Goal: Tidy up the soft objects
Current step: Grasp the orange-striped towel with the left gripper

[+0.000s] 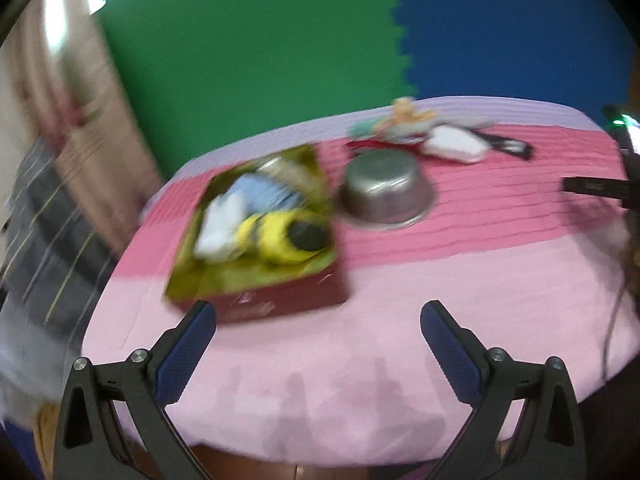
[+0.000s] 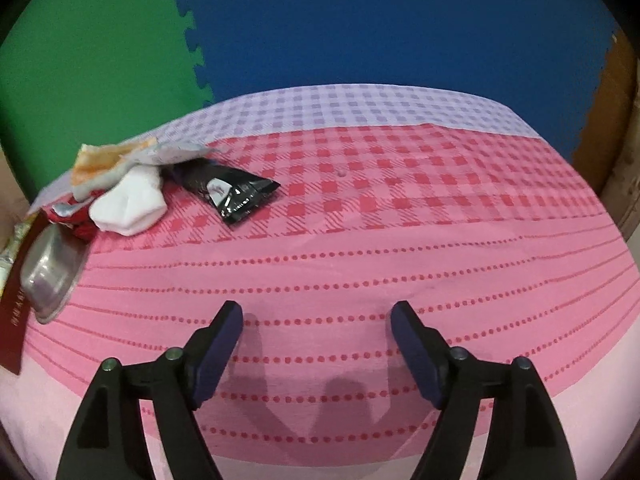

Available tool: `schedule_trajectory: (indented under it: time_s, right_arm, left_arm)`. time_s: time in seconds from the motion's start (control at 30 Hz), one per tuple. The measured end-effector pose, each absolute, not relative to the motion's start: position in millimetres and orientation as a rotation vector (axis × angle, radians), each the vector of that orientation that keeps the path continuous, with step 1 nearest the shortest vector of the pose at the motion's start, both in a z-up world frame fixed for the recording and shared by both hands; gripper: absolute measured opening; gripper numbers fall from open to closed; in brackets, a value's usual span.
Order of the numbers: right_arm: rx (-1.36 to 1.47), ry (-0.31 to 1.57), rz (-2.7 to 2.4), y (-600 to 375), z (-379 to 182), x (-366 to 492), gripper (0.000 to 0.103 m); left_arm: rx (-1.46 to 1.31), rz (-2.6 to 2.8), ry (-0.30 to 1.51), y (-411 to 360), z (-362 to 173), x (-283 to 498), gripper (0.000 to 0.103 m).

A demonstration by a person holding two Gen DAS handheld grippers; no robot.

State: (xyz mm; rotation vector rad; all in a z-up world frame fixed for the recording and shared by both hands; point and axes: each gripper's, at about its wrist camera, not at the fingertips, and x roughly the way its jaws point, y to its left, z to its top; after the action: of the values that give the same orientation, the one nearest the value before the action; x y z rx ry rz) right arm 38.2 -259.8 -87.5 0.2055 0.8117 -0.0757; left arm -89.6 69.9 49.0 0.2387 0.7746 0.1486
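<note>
Both tongs empty, spread | left tongs [image 1: 318, 314] near box [image 1: 280, 300] | right tongs [image 2: 316, 314]

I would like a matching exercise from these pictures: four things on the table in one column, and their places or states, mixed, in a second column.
Things:
1. yellow and black plush toy
2. round steel bowl
3. white folded sock
4. black shiny foil packet

Places or states:
A. upside down on the pink cloth
B. inside the dark red box
C. lying alone on the red checks
D. in the pile at the table's far edge

Pairs: 1-B, 2-A, 3-D, 4-C
</note>
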Motion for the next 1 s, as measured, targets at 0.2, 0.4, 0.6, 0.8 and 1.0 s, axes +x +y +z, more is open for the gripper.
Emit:
schedule_trajectory:
  time_s: [0.2, 0.4, 0.6, 0.8, 1.0]
  right_arm:
    - [0.231, 0.785, -0.020, -259, -85, 35, 0.079]
    - [0.260, 0.742, 0.002, -262, -81, 29, 0.079]
    - [0.288, 0.699, 0.028, -266, -77, 24, 0.079]
    - [0.296, 0.682, 0.051, -265, -74, 22, 0.079]
    - [0.301, 0.680, 0.053, -265, -74, 21, 0.079]
  left_arm:
    - [0.302, -0.058, 0.747, 29, 83, -36, 0.102]
    - [0.296, -0.180, 0.778, 2, 114, 77, 0.101]
    - [0.291, -0.223, 0.946, -14, 84, 184, 0.080]
    - [0.281, -0.189, 1.037, -14, 46, 228, 0.080]
    - [0.217, -0.229, 1.095, -14, 27, 246, 0.016]
